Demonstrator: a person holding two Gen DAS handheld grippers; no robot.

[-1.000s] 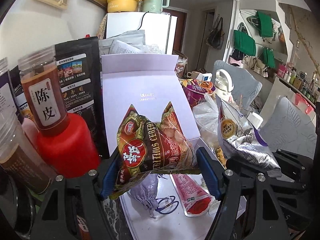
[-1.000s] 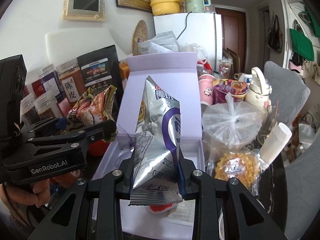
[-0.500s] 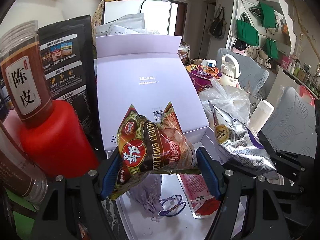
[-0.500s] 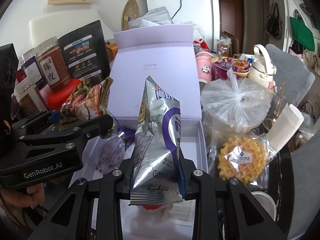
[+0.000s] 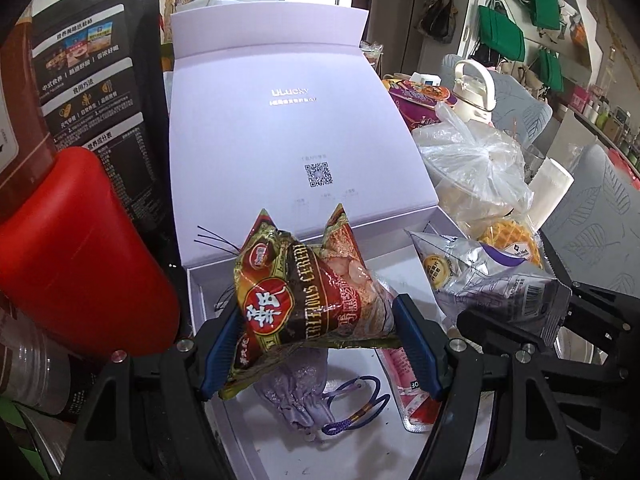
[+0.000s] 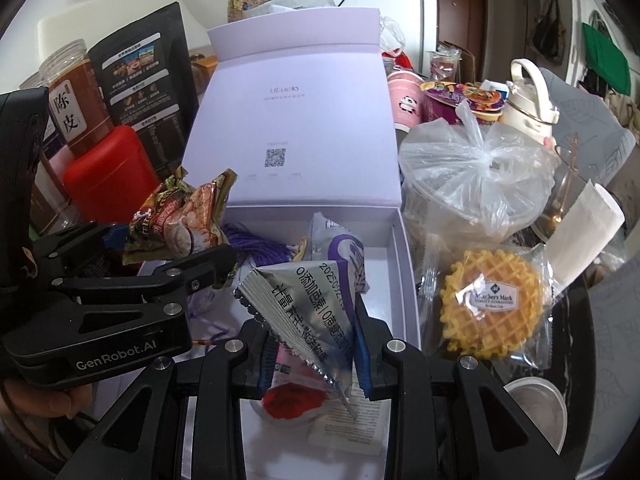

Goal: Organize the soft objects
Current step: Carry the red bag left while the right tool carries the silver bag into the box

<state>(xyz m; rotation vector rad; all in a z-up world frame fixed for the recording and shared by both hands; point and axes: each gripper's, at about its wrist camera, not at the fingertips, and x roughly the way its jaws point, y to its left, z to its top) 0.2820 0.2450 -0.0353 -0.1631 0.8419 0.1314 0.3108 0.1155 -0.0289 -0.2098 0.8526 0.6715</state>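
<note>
1. Over the open lilac box (image 5: 280,128), the left tool (image 5: 320,336) clamps a red and gold snack packet (image 5: 308,300) between its blue pads; the packet reads "CEREAL" in part, with a large white Chinese character on a red badge.
2. Beside it, the right tool (image 6: 316,344) grips a silver and purple packet (image 6: 316,304), tilted over the box's tray; its print shows a date beginning "2025" and a line starting "0", followed by Chinese characters.
3. Inside the upright box lid is printed "ULucky" with a QR code (image 6: 276,157) below it.
4. On the tray floor lie a lilac drawstring pouch (image 5: 296,392) with a purple cord, a red sachet (image 5: 408,384) and a white printed leaflet (image 6: 356,420).
5. Left of the box stand a red tub (image 6: 108,176), a jar (image 6: 76,96) labelled "陈皮" and a black pouch (image 6: 140,76) covered in small Chinese text.
6. Right of the box on the bench, a wrapped waffle (image 6: 492,304) carries a "Member's Mark" label, next to a knotted clear plastic bag (image 6: 472,172).
7. The left tool's black body bears "GenRobot.AI" in the right wrist view.
</note>
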